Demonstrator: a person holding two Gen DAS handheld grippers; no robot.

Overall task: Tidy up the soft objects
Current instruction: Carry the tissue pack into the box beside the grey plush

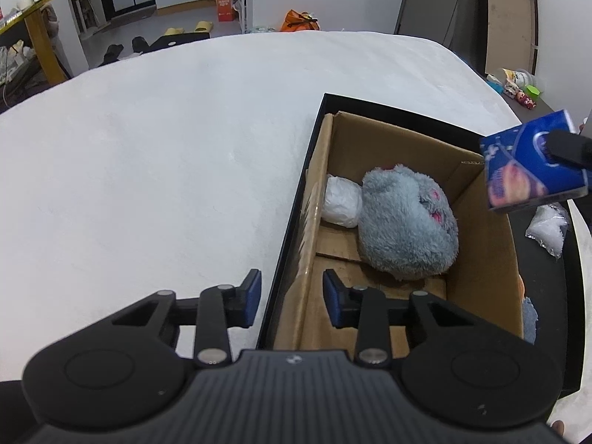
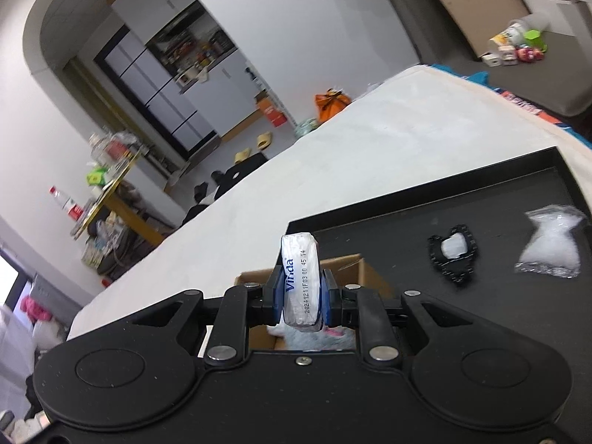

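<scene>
A: Item one, left claw (image 1: 292,298). State: partly spread, nothing between the pads. It straddles the near left wall of the cardboard box (image 1: 481,270), one pad over the white tabletop (image 1: 148,166), one inside the box.

B: Risk?

A: If it pinches that wall and pulls, the box could slide on the black tray (image 1: 566,296). The wall is thin card and would likely bend.

B: Box contents?

A: White wad (image 1: 342,203) at 9 o'clock of the grey plush toy (image 1: 407,222), touching it. The toy fills the far half; the bare floor lies at its 6 o'clock.

B: Item two?

A: Right claw (image 2: 301,296). State: pinching a blue tissue pack (image 2: 300,277) on its narrow sides, held on edge. From the left view the pack (image 1: 532,162) hangs above the box's far right corner, at 2 o'clock of the toy.

B: Risk there?

A: The pack is soft; let go over the rim, it may tip outward onto the tray. It needs to travel toward 7 o'clock first.

B: Open room?

A: Tabletop wide and bare at 9 o'clock. On the tray, a black pouch (image 2: 453,255) and a clear bag (image 2: 551,248) lie at 3 o'clock, well apart from the box.
</scene>
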